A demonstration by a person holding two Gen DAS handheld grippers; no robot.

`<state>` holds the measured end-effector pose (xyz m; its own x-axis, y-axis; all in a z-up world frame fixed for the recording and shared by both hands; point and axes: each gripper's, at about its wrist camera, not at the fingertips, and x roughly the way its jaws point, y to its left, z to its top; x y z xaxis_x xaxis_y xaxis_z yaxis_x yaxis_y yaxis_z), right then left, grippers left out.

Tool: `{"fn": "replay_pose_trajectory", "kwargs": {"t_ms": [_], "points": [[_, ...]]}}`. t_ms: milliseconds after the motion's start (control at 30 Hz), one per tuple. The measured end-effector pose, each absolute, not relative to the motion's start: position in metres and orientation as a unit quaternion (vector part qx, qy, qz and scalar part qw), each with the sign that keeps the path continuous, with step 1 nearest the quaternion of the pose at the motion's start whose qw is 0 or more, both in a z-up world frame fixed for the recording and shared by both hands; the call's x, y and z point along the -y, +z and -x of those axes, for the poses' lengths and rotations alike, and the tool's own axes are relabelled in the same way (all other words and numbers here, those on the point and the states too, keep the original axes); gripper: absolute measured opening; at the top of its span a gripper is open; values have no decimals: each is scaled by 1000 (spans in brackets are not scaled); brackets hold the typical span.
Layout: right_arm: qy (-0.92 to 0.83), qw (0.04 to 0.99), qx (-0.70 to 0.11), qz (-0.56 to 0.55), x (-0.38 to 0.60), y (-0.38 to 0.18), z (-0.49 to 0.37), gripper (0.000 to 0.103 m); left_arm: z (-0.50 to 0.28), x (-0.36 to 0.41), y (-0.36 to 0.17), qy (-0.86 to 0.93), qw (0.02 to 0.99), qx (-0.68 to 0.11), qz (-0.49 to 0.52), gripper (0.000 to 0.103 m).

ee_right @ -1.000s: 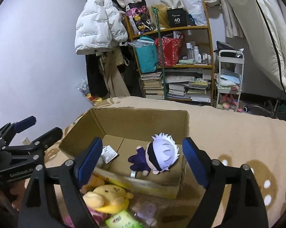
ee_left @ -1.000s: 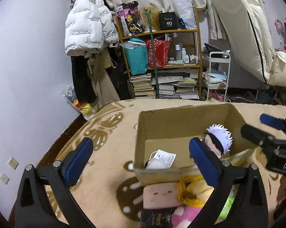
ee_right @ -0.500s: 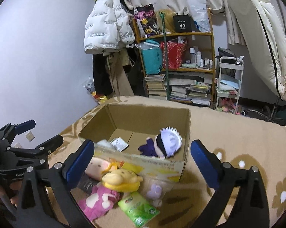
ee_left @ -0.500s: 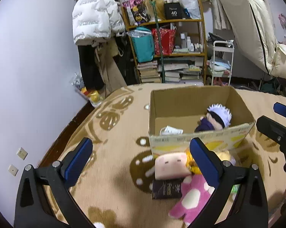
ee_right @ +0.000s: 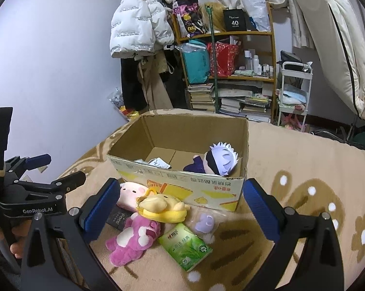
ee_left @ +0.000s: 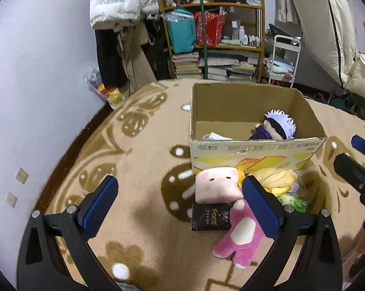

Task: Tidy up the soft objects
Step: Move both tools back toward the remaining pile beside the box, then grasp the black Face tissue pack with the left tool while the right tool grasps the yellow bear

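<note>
Bedroom clutter behind: bookshelf (ee_right: 231,72) stacked with books and bags, white puffer jacket (ee_right: 138,21) hanging left of it. Work surface is a tan blanket (ee_left: 138,160) with brown flower print, soft and uneven, so nothing sits flat on it.

Cardboard box (ee_right: 182,181) sits open-topped in the middle as the drop target. White-haired doll (ee_right: 219,160) is already inside, against the right wall, with a tagged item (ee_right: 155,163) at the left end.

Remaining items are bunched just in front of the box's near wall, touching each other: pink square plush (ee_left: 217,188), yellow plush (ee_right: 161,207) lying partly on it, pink bear (ee_right: 134,237), dark pack (ee_left: 210,218) underneath, green tissue pack (ee_right: 185,245), small purple toy in clear wrap (ee_right: 205,222).

My right gripper (ee_right: 180,211) has its jaws spread wide, having just been opening, nothing between the pads; it hangs over the pile, looks like lining up for the next pick. My left gripper (ee_left: 180,208) is also spread apart and empty, with the pink square plush and bear by its right finger.

Roughly two in, six to go. Overlapping plush risks dragging neighbours along.
</note>
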<state>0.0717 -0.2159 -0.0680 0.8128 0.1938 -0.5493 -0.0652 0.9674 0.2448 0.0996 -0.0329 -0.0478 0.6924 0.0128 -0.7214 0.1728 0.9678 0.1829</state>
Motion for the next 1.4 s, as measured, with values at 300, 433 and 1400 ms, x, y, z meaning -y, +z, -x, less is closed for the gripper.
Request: {"fn": "replay_pose_trajectory", "kwargs": {"t_ms": [300,433,1400], "points": [[69,939,-317,-115,217,-81,-85,103,-117,30,-69,-51,892,-439,-99,101],[72,934,-327,-122,216,-86,-89,103,-121,32,-80,-50,883,-457,-97,101],[101,885,-411,-192,212,-137,-133,103,-153,27,-157,-30,807,-582,-94,101]]}}
